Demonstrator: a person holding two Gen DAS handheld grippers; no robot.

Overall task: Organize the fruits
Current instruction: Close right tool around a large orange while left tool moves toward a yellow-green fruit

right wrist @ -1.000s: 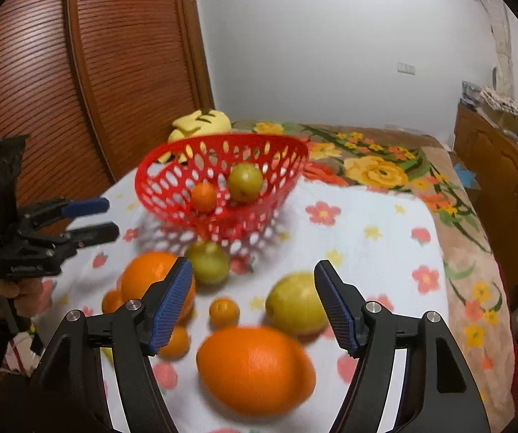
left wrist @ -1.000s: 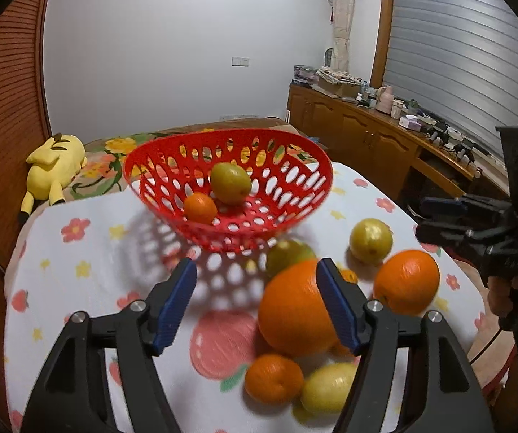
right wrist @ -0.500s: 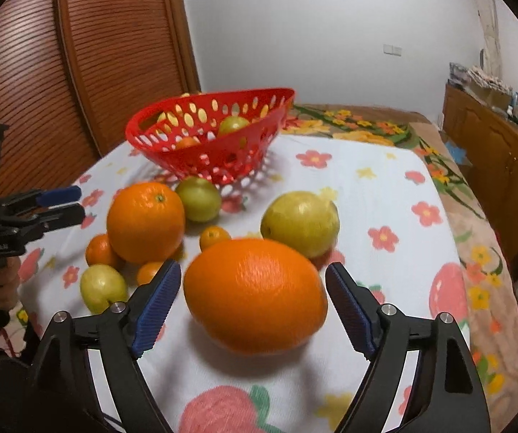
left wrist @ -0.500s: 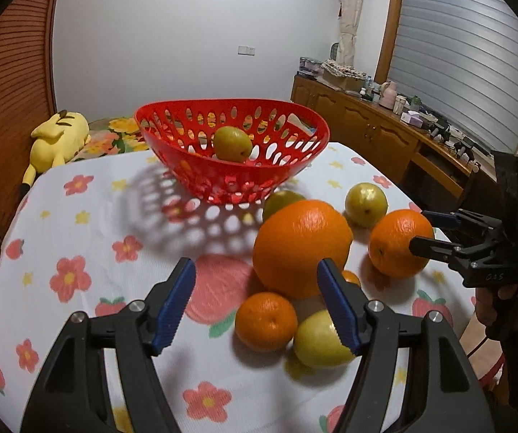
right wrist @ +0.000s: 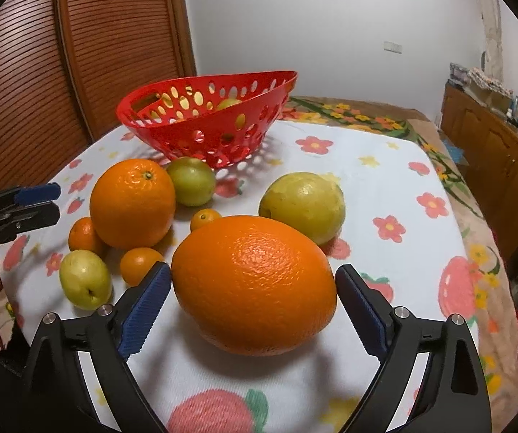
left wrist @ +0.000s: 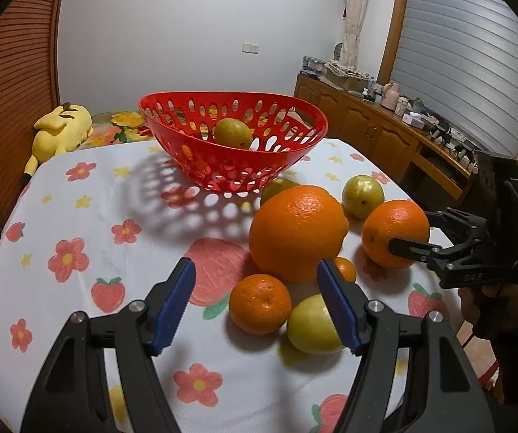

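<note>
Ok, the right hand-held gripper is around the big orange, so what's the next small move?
Probably close the right hand-held gripper on the orange: its open fingers sit on either side of the fruit, which rests on the tablecloth, not yet in the basket.

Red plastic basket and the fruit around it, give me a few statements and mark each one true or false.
1. The red perforated plastic basket holds a yellow-green round fruit. True.
2. The right tongs are shut on the large oval orange. False: they are open, one blue pad on each side of it, with gaps showing.
3. The left tongs are open and hold nothing. True.
4. The yellow plush toy sits inside the basket. False: it lies beyond the flowered tablecloth, off the table.
5. All the fruit is already in the basket. False: several oranges and yellow-green fruits lie on the cloth.
</note>
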